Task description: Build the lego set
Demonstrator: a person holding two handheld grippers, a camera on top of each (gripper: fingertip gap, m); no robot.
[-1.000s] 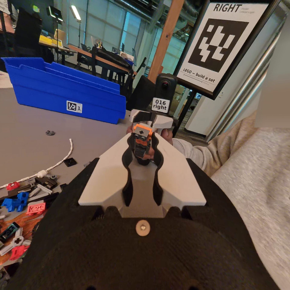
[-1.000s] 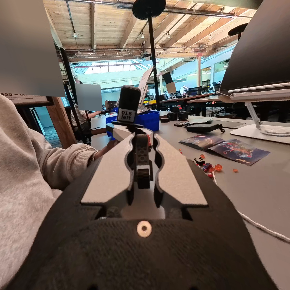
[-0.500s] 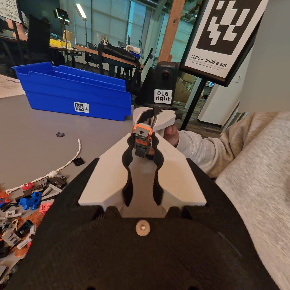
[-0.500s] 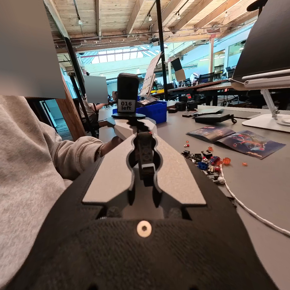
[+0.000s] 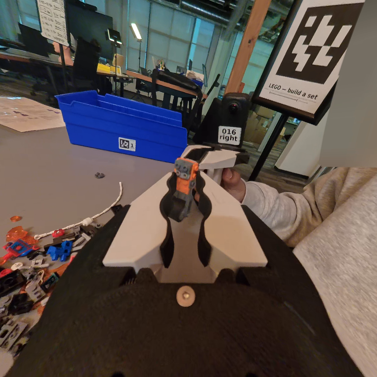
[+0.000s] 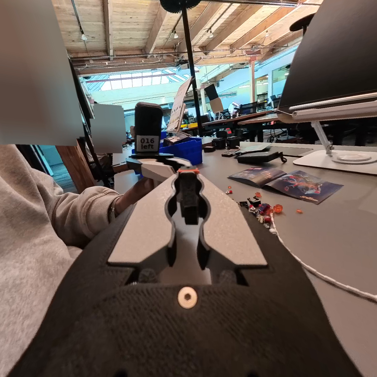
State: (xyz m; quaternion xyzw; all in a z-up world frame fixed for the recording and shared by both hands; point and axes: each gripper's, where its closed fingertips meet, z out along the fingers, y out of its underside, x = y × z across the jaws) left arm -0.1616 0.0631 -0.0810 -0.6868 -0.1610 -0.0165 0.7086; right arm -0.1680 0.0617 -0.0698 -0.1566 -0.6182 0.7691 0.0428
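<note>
brick piece (image 5: 184,187) tilted since earlier | both tongs (image 5: 184,179) (image 6: 187,179) clamp it | blue bin (image 5: 122,126) interior hidden

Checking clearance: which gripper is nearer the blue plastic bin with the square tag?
Right. The right gripper sits just before one end of the blue plastic bin; the left gripper is farther back from it.

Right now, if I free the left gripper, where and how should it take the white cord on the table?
Take the white cord at its bead, probably from straight above, jaws straddling it: the cord lies flat and limp, and the bead is its thickest part. The left gripper is shut on the orange-grey assembly.
</note>
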